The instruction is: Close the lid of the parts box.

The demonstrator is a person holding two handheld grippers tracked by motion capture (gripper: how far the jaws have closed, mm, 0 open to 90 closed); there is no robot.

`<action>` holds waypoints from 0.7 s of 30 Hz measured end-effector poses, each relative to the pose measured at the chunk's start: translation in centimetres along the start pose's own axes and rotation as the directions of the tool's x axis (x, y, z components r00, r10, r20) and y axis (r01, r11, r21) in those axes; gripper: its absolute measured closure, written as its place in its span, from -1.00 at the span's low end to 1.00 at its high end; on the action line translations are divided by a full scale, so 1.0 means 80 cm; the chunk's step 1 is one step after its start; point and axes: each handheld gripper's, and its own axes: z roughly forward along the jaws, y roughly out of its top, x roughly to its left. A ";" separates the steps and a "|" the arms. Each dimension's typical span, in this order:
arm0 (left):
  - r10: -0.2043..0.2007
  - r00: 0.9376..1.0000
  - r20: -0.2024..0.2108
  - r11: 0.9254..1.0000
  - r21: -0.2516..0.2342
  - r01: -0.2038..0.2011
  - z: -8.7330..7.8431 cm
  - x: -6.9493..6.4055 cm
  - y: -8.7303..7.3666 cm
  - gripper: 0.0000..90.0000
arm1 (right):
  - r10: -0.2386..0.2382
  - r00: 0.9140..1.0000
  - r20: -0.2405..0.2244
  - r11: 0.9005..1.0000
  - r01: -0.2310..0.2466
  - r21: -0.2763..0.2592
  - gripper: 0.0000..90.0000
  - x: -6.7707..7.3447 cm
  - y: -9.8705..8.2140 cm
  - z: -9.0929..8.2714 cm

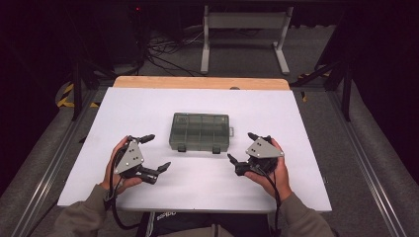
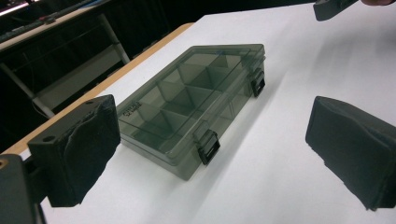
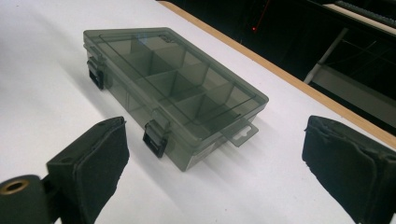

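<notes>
A: We have the smoky plastic organizer box (image 1: pixel 201 131) lying flat in the middle of the white table (image 1: pixel 148 106), lid down, both black latches (image 2: pixel 208 147) on its near edge seemingly snapped shut. Its compartments look empty from here.

B: And we hold nothing yet. Our left gripper (image 1: pixel 149 153) sits near the box's left front corner with its jaws spread wide, nothing between them. Our right gripper (image 1: pixel 243 147) mirrors it by the right front corner, just as wide and just as empty.

A: So what worries us?

B: The box looks light and the tabletop smooth. If we push on one latch without bracing the body, we judge the whole box will skate toward the wooden far edge (image 1: pixel 200 82) instead of opening.

A: The latches are small against our padded jaws, too. In the left gripper view the pad (image 2: pixel 79 149) looks broader than the latch, so we could catch the lid edge along with it and merely tilt the box.

B: The hang tab (image 3: pixel 240 132) at the right end is another trap: clipping it with the right gripper could spin the box.

A: And if we squeeze the lid from both ends, the thin plastic may flex and slip out of our grasp.
</notes>
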 end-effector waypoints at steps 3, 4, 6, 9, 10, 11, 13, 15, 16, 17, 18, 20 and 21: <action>0.003 1.000 -0.005 1.000 0.003 -0.003 -0.004 0.000 -0.004 -0.92 | -0.003 1.000 0.000 1.000 0.003 0.000 -0.84 0.001 -0.003 -0.004; -0.002 1.000 -0.010 1.000 -0.001 0.002 -0.005 -0.001 -0.005 -0.92 | -0.015 1.000 0.006 1.000 0.015 0.003 -0.84 0.002 -0.005 -0.005; 0.001 1.000 -0.006 1.000 0.004 -0.001 -0.007 -0.001 -0.006 -0.92 | -0.016 1.000 0.008 1.000 0.016 -0.002 -0.84 0.002 -0.007 -0.008; -0.022 1.000 -0.017 1.000 -0.012 0.021 -0.013 0.001 -0.008 -0.92 | -0.006 1.000 0.007 1.000 0.006 -0.005 -0.84 0.000 -0.012 -0.014; -0.017 1.000 -0.019 1.000 -0.009 0.017 -0.015 0.001 -0.009 -0.92 | -0.007 1.000 0.008 1.000 0.007 -0.005 -0.84 -0.001 -0.013 -0.015; -0.017 1.000 -0.019 1.000 -0.009 0.017 -0.015 0.001 -0.009 -0.92 | -0.007 1.000 0.008 1.000 0.007 -0.005 -0.84 -0.001 -0.013 -0.015; -0.027 0.999 -0.017 1.000 -0.013 0.027 -0.019 0.003 -0.012 -0.92 | 0.001 1.000 0.009 1.000 -0.001 -0.010 -0.84 -0.004 -0.016 -0.018; -0.033 0.999 -0.023 0.999 0.002 0.033 -0.021 0.002 -0.017 -0.92 | 0.004 1.000 0.012 1.000 -0.004 -0.006 -0.84 -0.005 -0.018 -0.020; -0.032 0.999 -0.020 0.999 0.007 0.032 -0.022 0.002 -0.019 -0.92 | -0.003 1.000 0.017 1.000 0.003 -0.006 -0.84 -0.005 -0.020 -0.020; -0.031 0.999 -0.024 0.999 0.011 0.031 -0.024 0.002 -0.020 -0.92 | 0.000 1.000 0.012 1.000 0.000 -0.005 -0.84 -0.005 -0.021 -0.022; -0.041 0.999 -0.025 0.999 0.009 0.041 -0.026 0.002 -0.023 -0.92 | 0.001 1.000 0.008 1.000 -0.001 -0.003 -0.84 -0.005 -0.022 -0.022; -0.042 0.999 -0.024 0.999 0.019 0.043 -0.029 0.002 -0.027 -0.91 | -0.005 1.000 0.015 1.000 0.005 0.006 -0.84 -0.005 -0.024 -0.024; -0.045 0.999 -0.028 0.999 0.025 0.046 -0.031 0.001 -0.030 -0.91 | -0.003 1.000 0.017 1.000 0.003 0.009 -0.84 -0.005 -0.025 -0.024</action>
